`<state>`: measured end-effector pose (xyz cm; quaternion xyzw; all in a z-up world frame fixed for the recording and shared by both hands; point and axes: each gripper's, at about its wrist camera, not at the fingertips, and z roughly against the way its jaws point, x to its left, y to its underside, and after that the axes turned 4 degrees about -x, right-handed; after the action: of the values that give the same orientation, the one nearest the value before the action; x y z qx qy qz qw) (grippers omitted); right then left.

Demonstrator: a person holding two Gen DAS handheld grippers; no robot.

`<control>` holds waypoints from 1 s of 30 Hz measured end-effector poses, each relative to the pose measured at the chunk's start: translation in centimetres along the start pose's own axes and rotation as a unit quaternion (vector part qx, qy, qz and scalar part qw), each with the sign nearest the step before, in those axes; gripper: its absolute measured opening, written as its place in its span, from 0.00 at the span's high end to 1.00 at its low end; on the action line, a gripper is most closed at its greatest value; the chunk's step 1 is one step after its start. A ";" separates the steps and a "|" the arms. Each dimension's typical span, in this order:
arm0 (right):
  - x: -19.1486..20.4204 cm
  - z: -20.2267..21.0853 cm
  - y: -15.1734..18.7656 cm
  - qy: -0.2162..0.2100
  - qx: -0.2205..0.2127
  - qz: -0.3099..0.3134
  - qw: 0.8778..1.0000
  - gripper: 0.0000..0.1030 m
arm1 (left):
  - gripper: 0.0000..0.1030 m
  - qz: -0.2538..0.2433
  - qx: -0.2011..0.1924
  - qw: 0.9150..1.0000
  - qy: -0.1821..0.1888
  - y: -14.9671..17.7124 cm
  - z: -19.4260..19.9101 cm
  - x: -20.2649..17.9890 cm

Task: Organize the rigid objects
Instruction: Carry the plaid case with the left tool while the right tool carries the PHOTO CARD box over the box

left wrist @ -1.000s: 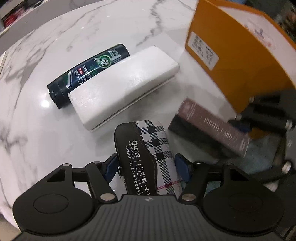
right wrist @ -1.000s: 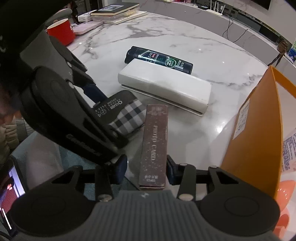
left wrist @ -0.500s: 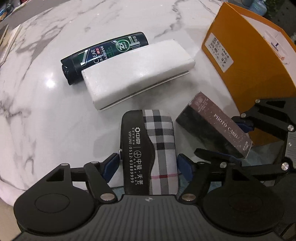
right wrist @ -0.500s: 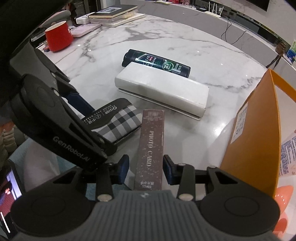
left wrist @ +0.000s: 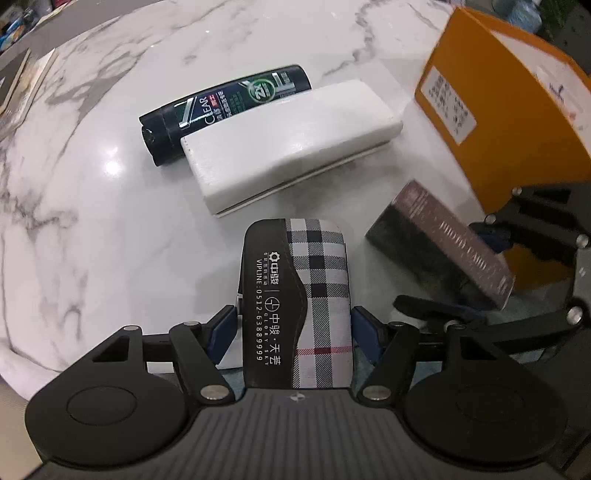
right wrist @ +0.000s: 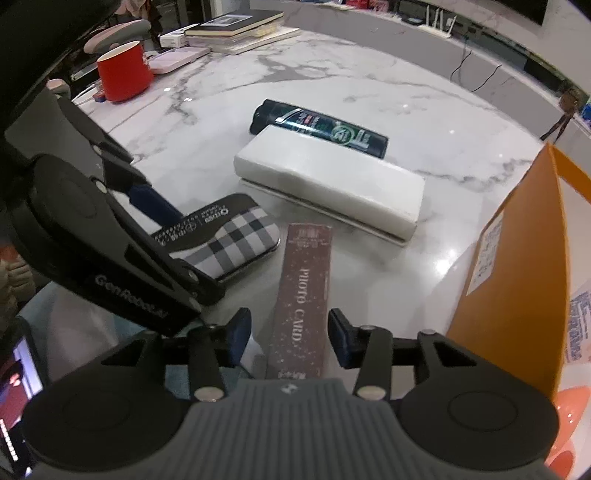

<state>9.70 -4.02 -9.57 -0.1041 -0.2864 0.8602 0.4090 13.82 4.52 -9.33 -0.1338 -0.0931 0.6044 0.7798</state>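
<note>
My left gripper [left wrist: 293, 328] is shut on a plaid and black glasses case [left wrist: 295, 291], which lies near the marble table's front edge. It also shows in the right wrist view [right wrist: 221, 236]. My right gripper [right wrist: 290, 336] straddles a brown "PHOTO CARD" box [right wrist: 301, 299]; its pads stand slightly off the box's sides, so it is open. The box [left wrist: 439, 243] lies right of the case. A white oblong case [left wrist: 291, 144] and a dark CLEAR bottle [left wrist: 225, 110] lie side by side farther back.
An orange cardboard box [left wrist: 509, 122] stands at the right, close to the brown box. A red mug [right wrist: 123, 75] and stacked books [right wrist: 236, 31] sit at the table's far left. The marble table [left wrist: 74, 206] stretches to the left.
The right gripper's jaws have widened off the brown box. Both grippers drew back slightly, and the white case and bottle now sit farther ahead. The glasses case stays gripped.
</note>
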 end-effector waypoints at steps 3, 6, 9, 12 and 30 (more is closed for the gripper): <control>0.0 -0.1 0.0 -0.003 0.006 -0.001 1.000 0.57 | 0.24 -0.012 0.003 1.000 -0.001 -0.1 0.0 0.1; -0.1 0.0 0.0 0.001 0.005 -0.001 1.000 0.65 | 0.20 -0.042 0.004 0.999 -0.010 0.1 -0.2 -0.1; -0.4 0.1 -0.3 -0.003 -0.001 -0.017 1.000 0.66 | 0.20 -0.046 0.005 0.999 -0.013 0.2 -0.4 -0.2; -0.8 -0.1 -0.7 0.002 -0.008 -0.032 0.999 0.71 | 0.17 -0.060 -0.001 0.998 -0.026 0.5 -0.6 -1.0; -2.0 3.0 -1.2 0.003 -0.060 -0.089 0.994 0.79 | 0.25 -0.048 -0.079 0.995 -0.027 0.3 3.1 -2.4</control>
<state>10.55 -6.12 -6.56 -0.1051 -0.3445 0.8014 0.4775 12.03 2.60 -6.42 -0.1735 -0.1678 0.5607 0.7921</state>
